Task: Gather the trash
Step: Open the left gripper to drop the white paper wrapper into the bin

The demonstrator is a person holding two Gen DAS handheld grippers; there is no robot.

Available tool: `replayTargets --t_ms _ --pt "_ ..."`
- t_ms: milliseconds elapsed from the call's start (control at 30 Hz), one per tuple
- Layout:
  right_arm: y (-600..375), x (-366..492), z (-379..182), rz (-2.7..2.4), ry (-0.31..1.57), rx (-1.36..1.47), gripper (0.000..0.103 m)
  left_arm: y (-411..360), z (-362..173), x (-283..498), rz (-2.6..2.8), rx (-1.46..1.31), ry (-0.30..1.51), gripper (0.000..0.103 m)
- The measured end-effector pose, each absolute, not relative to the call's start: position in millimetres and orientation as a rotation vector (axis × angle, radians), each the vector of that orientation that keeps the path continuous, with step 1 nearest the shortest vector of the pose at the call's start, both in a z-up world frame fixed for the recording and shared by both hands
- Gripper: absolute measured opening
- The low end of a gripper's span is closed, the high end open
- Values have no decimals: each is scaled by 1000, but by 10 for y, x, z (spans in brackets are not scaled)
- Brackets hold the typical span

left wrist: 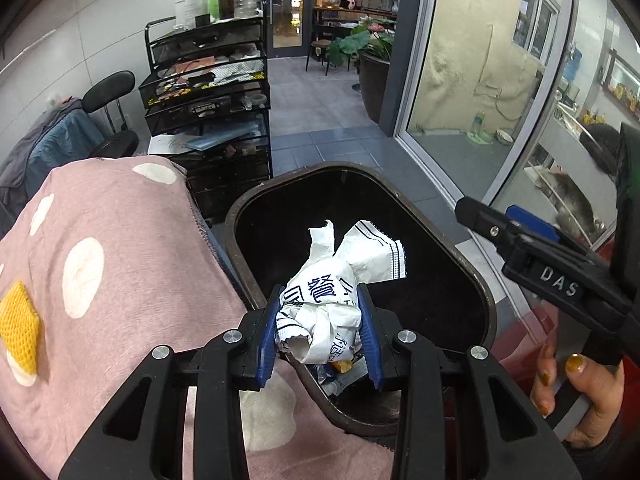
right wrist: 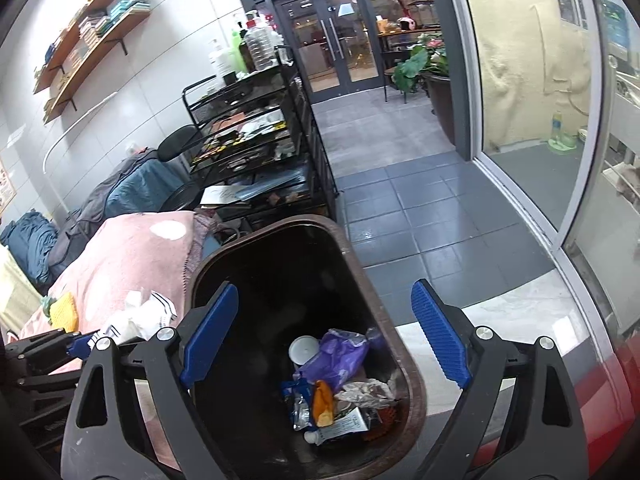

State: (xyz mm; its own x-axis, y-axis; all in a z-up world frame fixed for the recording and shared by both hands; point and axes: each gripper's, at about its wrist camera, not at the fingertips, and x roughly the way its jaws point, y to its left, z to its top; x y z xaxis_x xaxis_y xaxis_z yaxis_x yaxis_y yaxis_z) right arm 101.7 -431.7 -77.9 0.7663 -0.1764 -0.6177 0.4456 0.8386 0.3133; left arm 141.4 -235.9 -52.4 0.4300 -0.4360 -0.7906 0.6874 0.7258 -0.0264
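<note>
Now: crumpled white wrapper [left wrist: 320, 300] with blue print, pinched between the blue pads of the left gripper [left wrist: 320, 340], hanging over the near rim of the dark trash bin [left wrist: 472, 280]. Bin bottom holds a purple bag [right wrist: 336, 356], white lid [right wrist: 304, 350], orange scrap [right wrist: 323, 402]. Right gripper [right wrist: 324, 340] above the bin's mouth, jaws spread wide, nothing between them. Left of the bin: pink dotted blanket [left wrist: 132, 248], yellow mesh piece [left wrist: 18, 320] lying on it. Beyond the bin: black wire-drawer cart [left wrist: 208, 92].
</note>
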Motion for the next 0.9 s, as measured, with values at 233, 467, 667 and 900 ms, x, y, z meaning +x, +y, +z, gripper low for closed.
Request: replayTargets --t_ms 233,467,667,900 --pt "-4385 979 -809 -365 617 481 88 -2415 -615 1373 -706 364 884 76" --pt "-4361 977 -828 -360 619 478 90 -2400 -579 1346 -705 372 849 88" --pt "-4280 996 -782 -335 606 453 90 -2270 -428 1253 -678 372 770 92" --pt "-4022 1120 -682 -262 598 410 94 -1934 -206 1171 -620 327 679 95"
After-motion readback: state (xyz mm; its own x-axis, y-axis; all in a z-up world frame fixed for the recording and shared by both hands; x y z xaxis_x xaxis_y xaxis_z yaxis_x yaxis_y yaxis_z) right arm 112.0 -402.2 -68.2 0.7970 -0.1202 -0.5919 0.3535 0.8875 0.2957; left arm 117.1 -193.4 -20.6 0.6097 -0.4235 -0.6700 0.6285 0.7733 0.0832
